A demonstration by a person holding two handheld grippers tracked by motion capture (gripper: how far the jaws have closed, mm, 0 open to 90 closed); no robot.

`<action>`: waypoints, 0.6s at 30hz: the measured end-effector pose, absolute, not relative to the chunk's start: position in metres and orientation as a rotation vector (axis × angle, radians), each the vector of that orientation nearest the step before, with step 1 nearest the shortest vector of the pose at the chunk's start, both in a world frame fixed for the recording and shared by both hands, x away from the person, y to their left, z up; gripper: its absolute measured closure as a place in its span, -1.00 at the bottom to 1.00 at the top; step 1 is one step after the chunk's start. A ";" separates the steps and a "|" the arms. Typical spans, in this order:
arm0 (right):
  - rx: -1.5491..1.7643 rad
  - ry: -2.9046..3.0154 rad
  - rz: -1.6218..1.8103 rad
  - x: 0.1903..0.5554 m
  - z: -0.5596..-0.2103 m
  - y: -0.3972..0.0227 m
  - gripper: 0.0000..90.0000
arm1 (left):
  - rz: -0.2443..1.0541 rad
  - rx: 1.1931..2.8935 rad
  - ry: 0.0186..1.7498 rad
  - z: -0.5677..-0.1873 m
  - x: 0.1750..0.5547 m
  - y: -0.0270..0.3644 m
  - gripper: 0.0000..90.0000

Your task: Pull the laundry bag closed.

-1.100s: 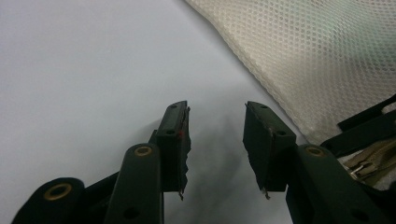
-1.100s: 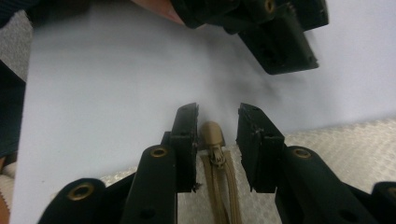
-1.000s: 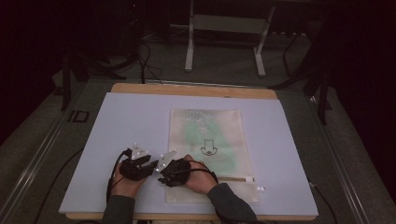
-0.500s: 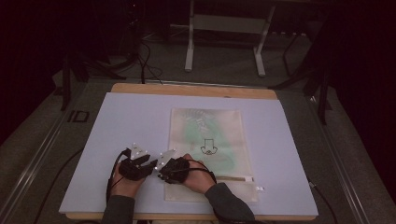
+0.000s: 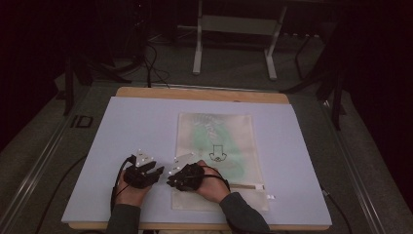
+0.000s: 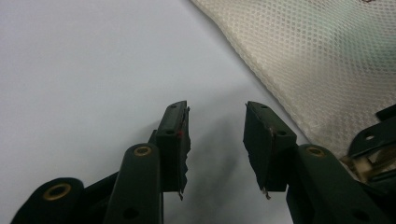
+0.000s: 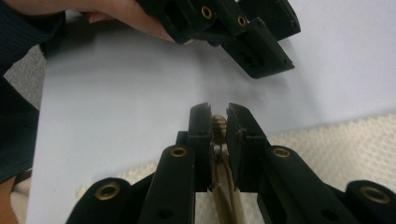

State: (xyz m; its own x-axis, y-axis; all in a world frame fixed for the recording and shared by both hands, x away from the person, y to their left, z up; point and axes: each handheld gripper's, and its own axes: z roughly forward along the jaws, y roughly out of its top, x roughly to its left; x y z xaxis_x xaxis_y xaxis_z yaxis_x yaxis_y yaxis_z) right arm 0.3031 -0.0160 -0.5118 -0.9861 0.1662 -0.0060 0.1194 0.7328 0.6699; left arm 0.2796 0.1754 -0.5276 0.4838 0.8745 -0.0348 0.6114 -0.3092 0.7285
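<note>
A cream mesh bag (image 5: 219,146) with a green item inside lies flat on the pale mat (image 5: 146,122). Its zipper (image 5: 246,186) runs along the near end. My right gripper (image 7: 218,116) is at the bag's near left corner. Its jaws have just been closing and are now shut on the tan zipper pull (image 7: 218,127), which sits between the pads. In the high view the right gripper (image 5: 171,181) points left. My left gripper (image 6: 217,126) hovers open over the bare mat just beside the bag (image 6: 327,56), with nothing between its fingers. The left gripper (image 7: 261,51) lies close ahead of the right one.
The mat lies on a wooden table (image 5: 204,93) whose edge shows at the far side. Beyond it stand metal frame legs (image 5: 197,48) and cables on a dark floor. A floor rail (image 5: 44,161) runs along the left side.
</note>
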 end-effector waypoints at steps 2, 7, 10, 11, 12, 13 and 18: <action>0.240 2.864 1.097 0.302 -0.511 -0.021 0.79 | 0.487 2.038 1.221 -0.528 0.280 0.175 0.33; 0.241 2.882 1.084 0.300 -0.512 -0.029 0.78 | 0.484 2.045 1.212 -0.528 0.279 0.174 0.33; 0.224 2.912 1.047 0.300 -0.514 -0.034 0.76 | 0.478 2.053 1.197 -0.528 0.279 0.172 0.33; 0.223 2.915 1.035 0.300 -0.515 -0.034 0.76 | 0.478 2.053 1.197 -0.528 0.279 0.172 0.33; 0.224 2.920 1.024 0.300 -0.515 -0.034 0.76 | 0.471 2.052 1.194 -0.528 0.279 0.171 0.33; 0.224 2.920 1.024 0.300 -0.515 -0.034 0.76 | 0.471 2.052 1.194 -0.528 0.279 0.171 0.33; 0.239 2.923 1.019 0.302 -0.518 -0.033 0.71 | 0.459 2.045 1.185 -0.528 0.279 0.171 0.34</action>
State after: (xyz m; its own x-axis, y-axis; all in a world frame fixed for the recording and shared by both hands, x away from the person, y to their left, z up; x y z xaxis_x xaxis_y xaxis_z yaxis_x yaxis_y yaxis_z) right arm 0.3017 -0.0333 -0.5183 -0.9874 0.1573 0.0157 0.1330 0.7727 0.6207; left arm 0.2790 0.1710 -0.5277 0.5147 0.8561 -0.0475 0.6010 -0.3207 0.7321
